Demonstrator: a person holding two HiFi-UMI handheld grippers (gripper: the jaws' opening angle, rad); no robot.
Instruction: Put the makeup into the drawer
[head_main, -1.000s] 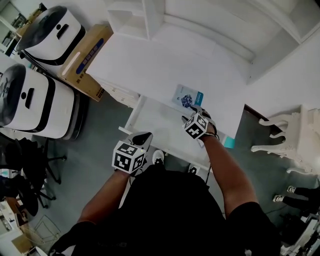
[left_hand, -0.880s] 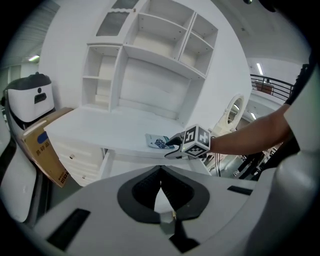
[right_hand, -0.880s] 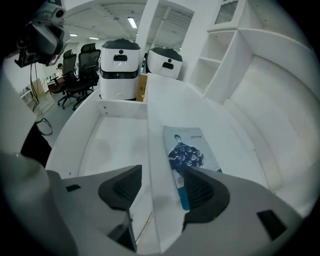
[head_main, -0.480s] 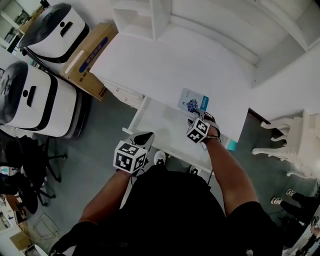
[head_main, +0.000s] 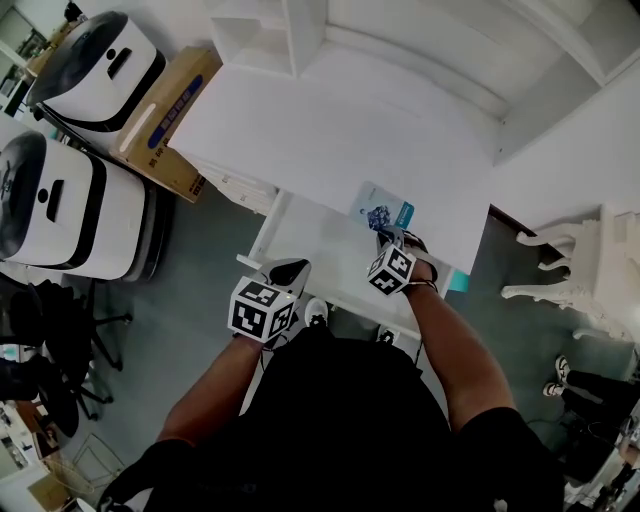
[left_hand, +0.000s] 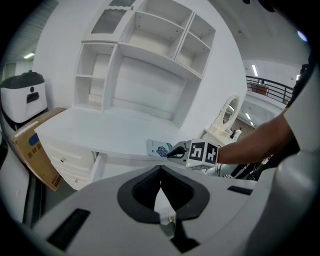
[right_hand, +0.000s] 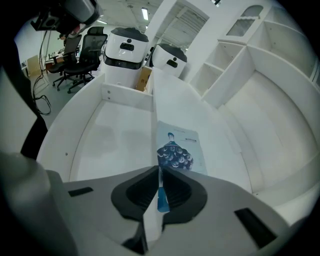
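Observation:
The makeup is a flat white-and-teal packet (head_main: 383, 207) with a dark blue print. It lies on the white desk top (head_main: 330, 130) with its near edge over the open drawer (head_main: 310, 250). My right gripper (head_main: 388, 238) has just been closing, and its jaws now pinch the packet's near teal edge (right_hand: 161, 197); the rest of the packet (right_hand: 180, 150) lies flat ahead. My left gripper (head_main: 288, 270) hangs in front of the drawer's near left corner, shut and holding nothing. From the left gripper view (left_hand: 161, 172) the packet (left_hand: 159, 149) and the right gripper (left_hand: 175, 151) show at the desk's edge.
Two white rounded machines (head_main: 70, 210) (head_main: 95, 65) and a cardboard box (head_main: 165, 120) stand left of the desk. A white shelf unit (head_main: 270, 35) sits at the desk's back. A white ornate chair (head_main: 590, 280) is on the right. Black office chairs (head_main: 50, 340) are at far left.
The right gripper's jaws have gone from wide open to closed on the packet's near edge, after a small move down and in. The left gripper has kept still.

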